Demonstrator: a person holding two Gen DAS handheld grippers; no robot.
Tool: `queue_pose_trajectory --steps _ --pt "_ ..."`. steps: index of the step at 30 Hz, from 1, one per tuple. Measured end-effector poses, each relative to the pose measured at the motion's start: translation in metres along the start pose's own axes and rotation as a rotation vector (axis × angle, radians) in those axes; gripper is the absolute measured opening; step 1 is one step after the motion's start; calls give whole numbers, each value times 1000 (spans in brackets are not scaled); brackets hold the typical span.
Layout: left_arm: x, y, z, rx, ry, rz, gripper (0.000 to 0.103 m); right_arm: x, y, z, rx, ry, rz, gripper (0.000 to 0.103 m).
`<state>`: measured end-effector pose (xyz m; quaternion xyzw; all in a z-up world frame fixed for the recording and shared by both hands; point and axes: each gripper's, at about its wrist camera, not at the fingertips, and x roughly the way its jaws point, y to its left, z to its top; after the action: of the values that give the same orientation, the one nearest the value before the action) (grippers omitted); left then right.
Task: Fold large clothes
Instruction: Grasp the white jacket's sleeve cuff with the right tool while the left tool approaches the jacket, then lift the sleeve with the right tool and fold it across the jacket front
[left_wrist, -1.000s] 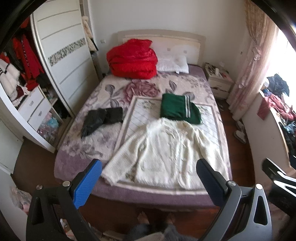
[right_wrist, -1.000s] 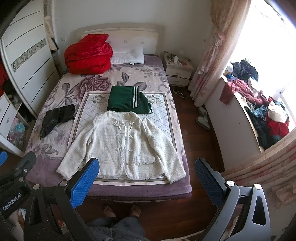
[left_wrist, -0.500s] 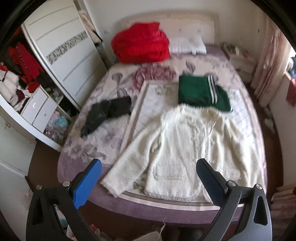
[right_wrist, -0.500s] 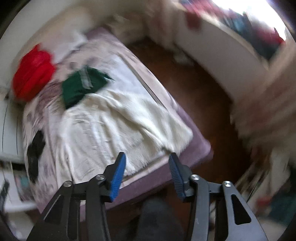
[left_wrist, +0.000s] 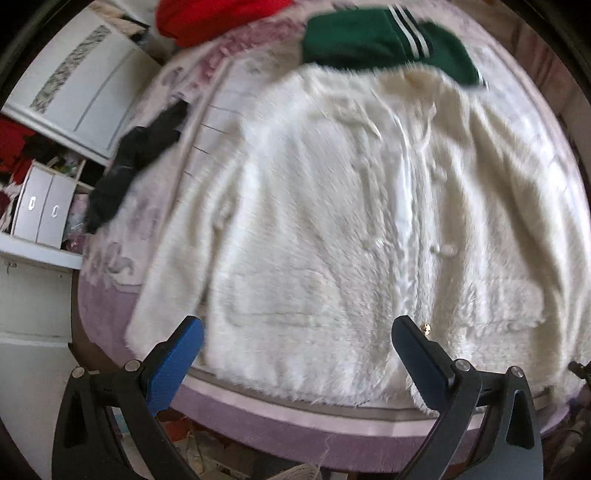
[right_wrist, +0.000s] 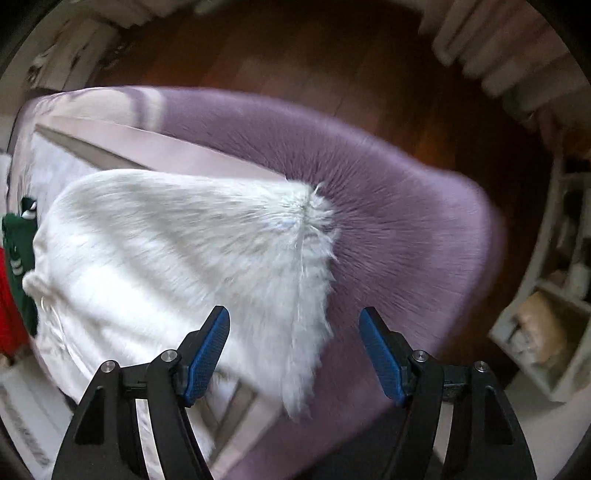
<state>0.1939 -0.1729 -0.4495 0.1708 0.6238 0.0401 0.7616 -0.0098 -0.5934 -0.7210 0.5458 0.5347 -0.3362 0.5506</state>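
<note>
A: Where is the white fuzzy jacket (left_wrist: 332, 221)?

B: Spread flat, front up, on the bed (left_wrist: 258, 417), near its foot edge. In the left wrist view its hem runs just past the gripper tips, and one sleeve lies along its left side toward the purple blanket (right_wrist: 406, 229).

A: And the left gripper (left_wrist: 297, 354)?

B: It hangs above the hem with its blue pads wide apart. Nothing is pinched; the fabric shows between them but lies below, untouched as far as I can tell.

A: The right gripper (right_wrist: 294, 345)?

B: It points down at the cuff of the other sleeve (right_wrist: 306, 277), which ends near the bed's corner. Its jaws are about half spread and closing. The cuff's fringe shows in the gap, but the pads do not press on it.

A: Anything else on the bed?

B: A folded green garment (left_wrist: 384, 40) with white stripes just beyond the collar, a dark garment (left_wrist: 136, 162) off to the left, and something red (left_wrist: 221, 14) at the far end. The picture is blurred.
</note>
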Motion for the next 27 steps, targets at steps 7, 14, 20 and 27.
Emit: queue_pose_trajectory --steps 7,14,20,27 --pt "32 -55 2 162 -16 -70 103 -42 22 2 -89 -254 -62 11" --pt "38 -80 -2 218 -12 -124 103 -57 12 -4 -23 -229 -83 41" --pt "52 -92 -7 222 30 -145 103 -28 0 -53 226 -28 428 58" --pt "52 -101 -7 218 11 -137 103 57 -23 -38 509 -102 598 58"
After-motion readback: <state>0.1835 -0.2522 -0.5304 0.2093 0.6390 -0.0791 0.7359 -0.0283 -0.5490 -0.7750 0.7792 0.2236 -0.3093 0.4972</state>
